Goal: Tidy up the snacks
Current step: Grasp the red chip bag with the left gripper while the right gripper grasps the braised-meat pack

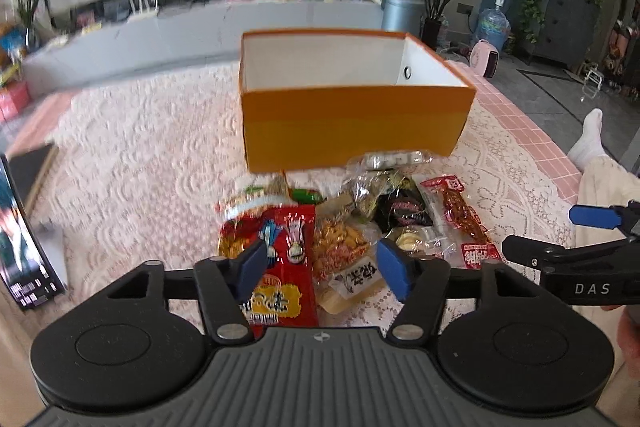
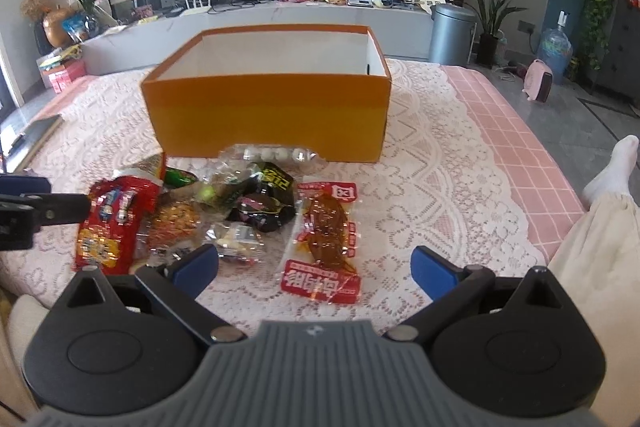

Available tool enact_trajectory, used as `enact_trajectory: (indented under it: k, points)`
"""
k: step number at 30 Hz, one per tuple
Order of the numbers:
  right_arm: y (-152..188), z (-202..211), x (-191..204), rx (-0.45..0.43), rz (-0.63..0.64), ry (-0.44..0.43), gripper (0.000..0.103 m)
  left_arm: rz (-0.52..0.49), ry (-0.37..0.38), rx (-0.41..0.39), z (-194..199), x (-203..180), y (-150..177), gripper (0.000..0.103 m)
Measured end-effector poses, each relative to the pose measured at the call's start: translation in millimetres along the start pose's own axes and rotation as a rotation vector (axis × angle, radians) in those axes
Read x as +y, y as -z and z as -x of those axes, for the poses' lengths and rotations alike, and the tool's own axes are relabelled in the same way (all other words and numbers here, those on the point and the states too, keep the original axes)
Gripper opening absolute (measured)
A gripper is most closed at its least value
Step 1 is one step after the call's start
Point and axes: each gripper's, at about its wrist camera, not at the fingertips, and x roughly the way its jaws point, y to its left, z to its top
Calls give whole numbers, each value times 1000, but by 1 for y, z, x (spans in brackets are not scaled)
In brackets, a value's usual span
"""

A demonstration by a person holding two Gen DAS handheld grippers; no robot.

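Your left gripper (image 1: 322, 265) has its blue fingers parted about halfway, holding nothing, above the near edge of the snack pile with the red chip bag (image 1: 276, 259) showing between them. Your right gripper (image 2: 316, 269) is spread wide and empty, low over the lace tablecloth (image 2: 420, 187), framing the red-labelled vacuum pack of braised meat (image 2: 326, 243). Behind the pile sits the open orange box (image 2: 268, 119), its white inside bare as far as you can see. A clear pack of white balls (image 2: 276, 154) lies just beside the box's front wall, and a black wrapper (image 2: 266, 205) rests mid-pile.
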Motion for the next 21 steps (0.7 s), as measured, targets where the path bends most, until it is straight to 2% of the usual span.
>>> enact_trajectory:
  k: [1, 3, 8, 10, 12, 16, 21]
  points:
    - [0, -3, -1, 5, 1, 1, 98, 16, 11, 15, -4, 4, 0, 63]
    - [-1, -10, -4, 16, 1, -10, 85, 54, 22, 40, -11, 12, -1, 62]
    - [0, -29, -7, 44, -13, -24, 75, 122, -21, 99, -30, 26, -3, 75]
    - [0, -39, -10, 65, -29, -25, 75, 122, -33, 117, -38, 28, -2, 76]
    - [0, -47, -13, 80, -50, -26, 74, 120, -57, 134, -47, 29, -1, 83]
    - [-2, -64, -19, 112, -76, -35, 74, 111, -106, 158, -62, 32, 0, 85]
    - [-7, -87, -22, 131, -91, -35, 74, 110, -118, 167, -76, 38, 3, 90]
